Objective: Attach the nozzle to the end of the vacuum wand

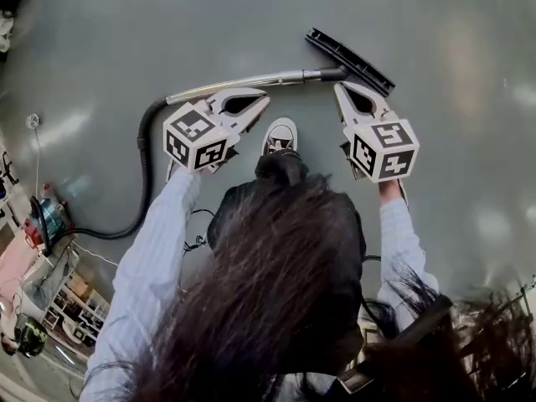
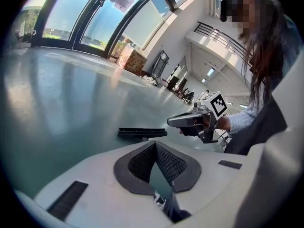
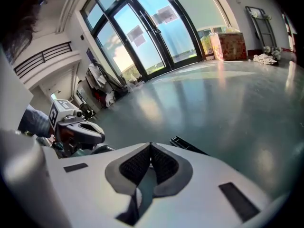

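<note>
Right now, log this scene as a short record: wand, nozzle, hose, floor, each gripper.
wand: metal vacuum wand lying flat on the floor
nozzle: black floor nozzle at the wand's right end, appears joined to it
hose: black hose curving from the wand's left end toward the picture's left edge
floor: smooth grey floor
left gripper: jaws shut, nothing between them
right gripper: jaws shut, nothing between them
shoe: person's shoe between the two grippers

We see the vacuum wand [image 1: 243, 83] — a slim silver tube with a dark tip — lying flat on the grey floor [image 1: 100, 40]. The nozzle [image 1: 350, 60], a long, flat black head, lies slantwise across that tip, touching it; whether the two are locked together we cannot tell.
</note>
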Demonstrator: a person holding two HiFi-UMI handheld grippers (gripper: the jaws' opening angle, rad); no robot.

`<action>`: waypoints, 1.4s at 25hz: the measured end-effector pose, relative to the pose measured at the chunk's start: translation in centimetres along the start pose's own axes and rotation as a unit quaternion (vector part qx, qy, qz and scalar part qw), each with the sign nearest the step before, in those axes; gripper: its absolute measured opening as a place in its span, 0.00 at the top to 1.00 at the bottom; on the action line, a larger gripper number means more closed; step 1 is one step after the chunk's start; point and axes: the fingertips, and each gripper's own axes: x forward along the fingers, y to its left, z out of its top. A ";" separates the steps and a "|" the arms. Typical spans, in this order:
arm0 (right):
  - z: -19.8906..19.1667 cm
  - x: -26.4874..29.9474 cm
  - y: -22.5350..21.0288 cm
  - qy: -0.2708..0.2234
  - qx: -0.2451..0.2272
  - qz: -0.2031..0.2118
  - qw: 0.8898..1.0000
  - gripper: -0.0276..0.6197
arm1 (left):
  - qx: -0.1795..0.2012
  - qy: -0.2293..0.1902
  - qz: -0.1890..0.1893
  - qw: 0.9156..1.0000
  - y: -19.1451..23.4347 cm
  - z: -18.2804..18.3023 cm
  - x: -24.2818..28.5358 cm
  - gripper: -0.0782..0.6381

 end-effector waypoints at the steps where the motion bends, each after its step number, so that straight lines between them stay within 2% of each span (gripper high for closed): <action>1: 0.0 -0.8 1.2 0.006 0.007 0.005 1.000 0.95 | -0.007 0.001 0.006 1.000 -0.9 -0.2 -1.0 0.89; 5: 0.3 -5.9 5.9 0.039 0.028 0.017 0.999 0.95 | -0.033 0.004 0.017 0.999 -5.9 0.2 -5.2 0.88; 9: 3.0 -12.6 10.6 0.058 0.024 0.019 0.998 0.95 | -0.037 -0.007 0.021 0.999 -12.7 3.5 -10.2 0.88; 12: 6.0 -19.0 15.1 0.057 0.021 0.017 0.998 0.95 | -0.034 -0.033 0.028 0.998 -19.1 7.0 -15.0 0.88; 18: 11.2 -32.4 24.0 0.058 0.016 0.001 0.998 0.95 | -0.088 -0.098 0.070 0.989 -31.8 13.0 -25.2 0.89; 21: 14.1 -37.1 27.5 0.044 0.012 0.004 0.999 0.95 | -0.109 -0.150 0.071 0.980 -36.8 16.4 -29.3 0.88; 24: 15.8 -40.8 30.5 0.042 -0.004 0.003 0.999 0.95 | -0.112 -0.176 0.058 0.976 -41.7 18.4 -32.8 0.88; 27: 16.9 -42.3 33.6 0.038 -0.013 -0.006 0.999 0.95 | -0.103 -0.187 0.056 0.975 -44.0 18.5 -37.1 0.88; 32: 18.9 -42.5 39.8 0.013 -0.024 -0.019 0.999 0.95 | -0.072 -0.190 0.104 0.974 -43.4 16.2 -44.9 0.88; 35: 19.0 -43.4 43.4 -0.006 -0.016 -0.023 1.000 0.95 | -0.060 -0.186 0.106 0.975 -44.3 14.8 -48.4 0.88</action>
